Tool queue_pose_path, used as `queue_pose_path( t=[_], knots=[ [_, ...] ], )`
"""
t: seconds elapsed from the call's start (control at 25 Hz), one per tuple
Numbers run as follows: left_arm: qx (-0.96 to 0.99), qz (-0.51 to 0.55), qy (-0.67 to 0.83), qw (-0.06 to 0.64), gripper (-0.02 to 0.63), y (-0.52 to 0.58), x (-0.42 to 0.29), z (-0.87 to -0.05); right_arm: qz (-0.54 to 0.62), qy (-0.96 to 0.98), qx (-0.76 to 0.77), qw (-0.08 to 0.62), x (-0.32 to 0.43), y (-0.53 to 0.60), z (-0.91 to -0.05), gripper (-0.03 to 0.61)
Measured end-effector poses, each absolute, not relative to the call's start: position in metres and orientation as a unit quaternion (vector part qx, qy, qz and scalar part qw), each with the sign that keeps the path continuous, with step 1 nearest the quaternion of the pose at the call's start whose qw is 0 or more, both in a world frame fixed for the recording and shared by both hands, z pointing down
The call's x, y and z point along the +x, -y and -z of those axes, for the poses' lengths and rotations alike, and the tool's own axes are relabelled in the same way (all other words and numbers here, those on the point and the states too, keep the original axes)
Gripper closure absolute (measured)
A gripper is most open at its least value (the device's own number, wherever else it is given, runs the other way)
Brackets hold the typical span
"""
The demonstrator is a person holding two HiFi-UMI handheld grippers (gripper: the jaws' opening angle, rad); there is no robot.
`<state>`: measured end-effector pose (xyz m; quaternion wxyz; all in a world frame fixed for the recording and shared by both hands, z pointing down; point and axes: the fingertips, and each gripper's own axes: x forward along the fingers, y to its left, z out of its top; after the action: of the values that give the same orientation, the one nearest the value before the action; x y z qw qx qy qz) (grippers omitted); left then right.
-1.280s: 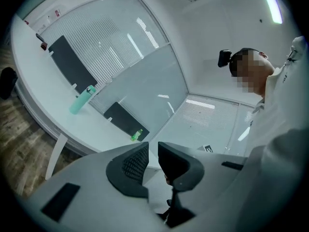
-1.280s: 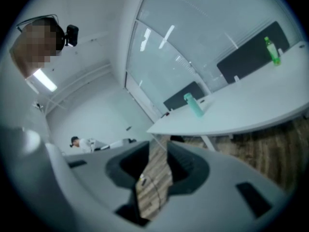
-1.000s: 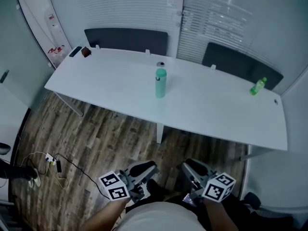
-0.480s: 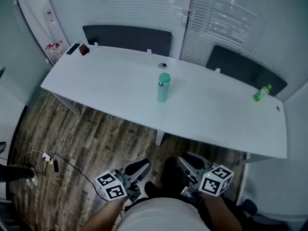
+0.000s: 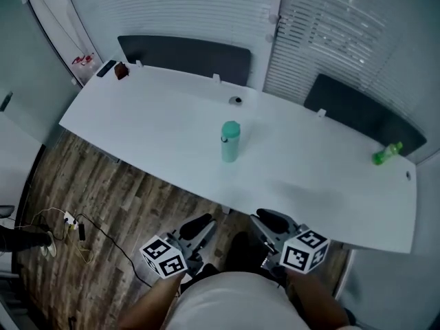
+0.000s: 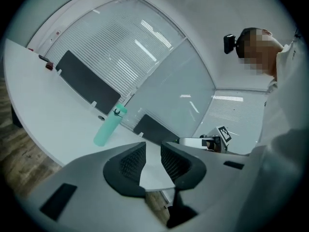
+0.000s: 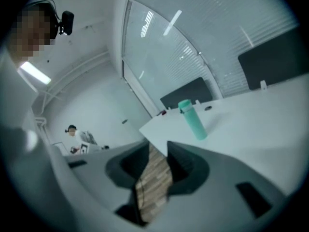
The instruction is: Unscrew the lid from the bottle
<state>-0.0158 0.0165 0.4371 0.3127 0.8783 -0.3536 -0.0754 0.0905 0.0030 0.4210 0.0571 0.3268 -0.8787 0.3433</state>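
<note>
Starting leftmost, the left gripper (image 5: 200,225) is held low before the table (image 5: 137,126), its jaws narrowly parted, just opened wider and empty, likely readied for the approach. The teal bottle (image 5: 229,143) stands upright mid-table, well apart, lid (image 5: 231,126) on. The right gripper (image 5: 265,220) is likewise slightly parted and empty. No writing can be read.

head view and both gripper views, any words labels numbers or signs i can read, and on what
No text can be read in any view.
Left marker cube and right marker cube: black-and-white square patterns only, no letters.
Teal bottle: a small dark mark near its top, too small to read.
Green bottle: too small to tell if it has a label.
Red wall patch: blurred, unreadable.
</note>
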Motion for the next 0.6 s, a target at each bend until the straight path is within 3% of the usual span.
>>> queue_pose_path(
  t=[0.6],
  knots=[
    [0.874, 0.013, 0.392, 0.285, 0.474, 0.066, 0.003, -0.468, -0.343, 0.878, 0.324, 0.077, 0.102, 0.071, -0.438, 0.468]
  ],
)
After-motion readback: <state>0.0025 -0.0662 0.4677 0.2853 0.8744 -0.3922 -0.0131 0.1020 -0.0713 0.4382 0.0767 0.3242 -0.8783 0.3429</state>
